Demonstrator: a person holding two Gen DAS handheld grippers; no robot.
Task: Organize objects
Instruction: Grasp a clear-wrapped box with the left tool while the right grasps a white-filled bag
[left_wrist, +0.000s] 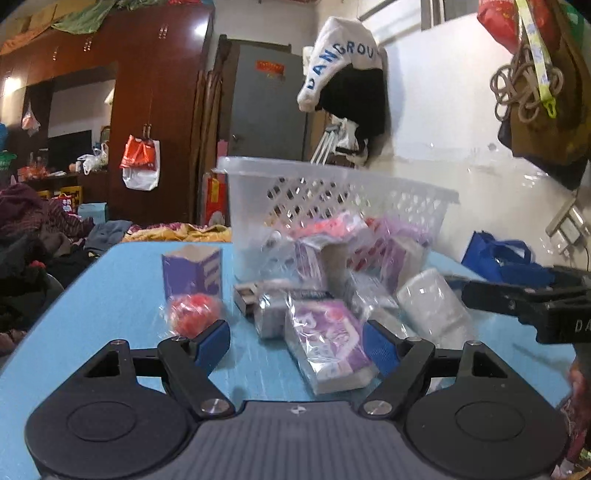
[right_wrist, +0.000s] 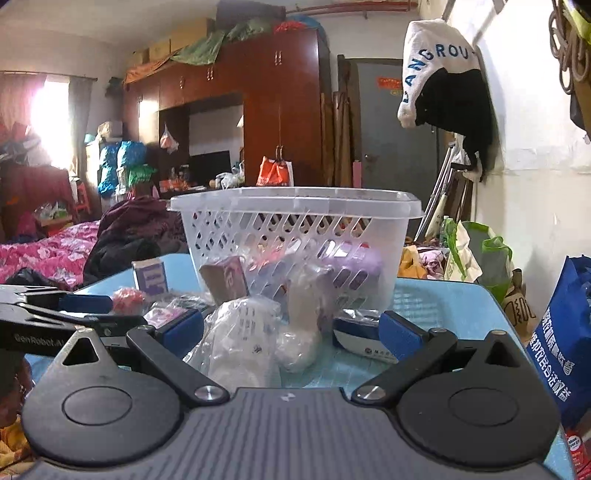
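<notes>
On the blue table a heap of plastic-wrapped packs lies in front of a clear latticed basket. My left gripper is open, low over the table. A purple tissue pack lies between its blue pads and close to the right one, unpressed. A bagged red ball and a purple carton sit to its left. My right gripper is open around a white wrapped bundle, in front of the basket. Each gripper shows at the edge of the other's view.
A small blue-and-white box lies by the right pad. A blue shopping bag stands at the table's right edge by the wall. Piled clothes and a bed lie to the left. Behind the basket are a wardrobe and a hanging garment.
</notes>
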